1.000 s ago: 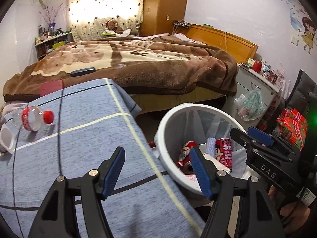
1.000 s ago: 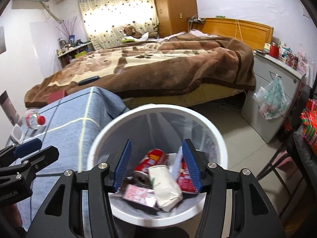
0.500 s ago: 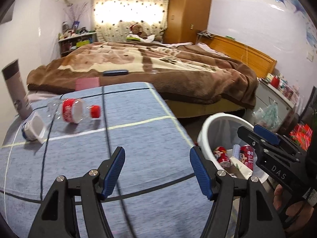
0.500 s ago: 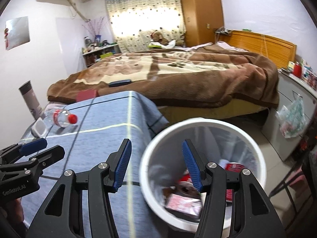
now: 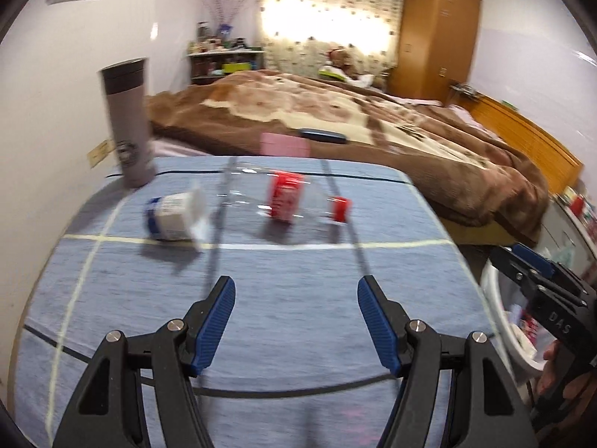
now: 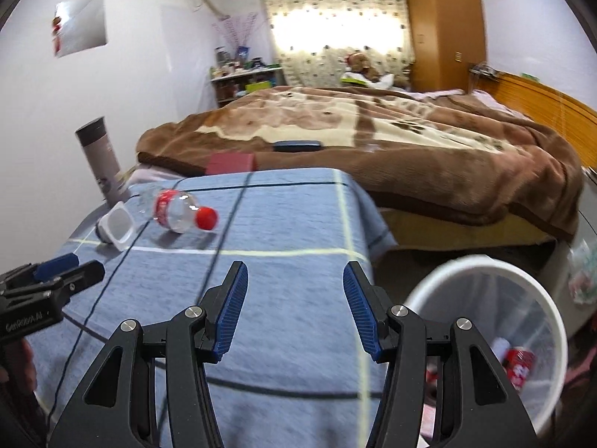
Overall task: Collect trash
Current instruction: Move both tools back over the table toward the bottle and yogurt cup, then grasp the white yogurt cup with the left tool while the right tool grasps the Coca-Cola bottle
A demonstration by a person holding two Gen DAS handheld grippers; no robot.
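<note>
A bed (image 6: 373, 130) under a brown blanket fills the far room, and nearer stands the table under a blue cloth (image 5: 298, 298) crossed by pale and dark lines. Off its right edge stands the white bin (image 6: 485, 268), already holding red cans and wrappers. On the cloth's far left a grey flask (image 5: 128, 123) stands upright. The trash left lies ahead of both tools: a clear plastic bottle (image 5: 287, 198) on its side, its long axis running left to right across the left gripper's (image 5: 296, 321) line of sight, red cap toward the bin side, and just to its left a tipped white yogurt cup (image 5: 175, 216), mouth toward the bottle. The left gripper, jaws spread wide and empty, points almost straight at the bottle and looks the nearer tool; the right gripper (image 6: 294, 308), equally wide and empty, has both items up and to its left. Readable writing: "DAS" on the right tool, "GenRobot.AI" on the left; the bottle's red label is too blurred to read
</note>
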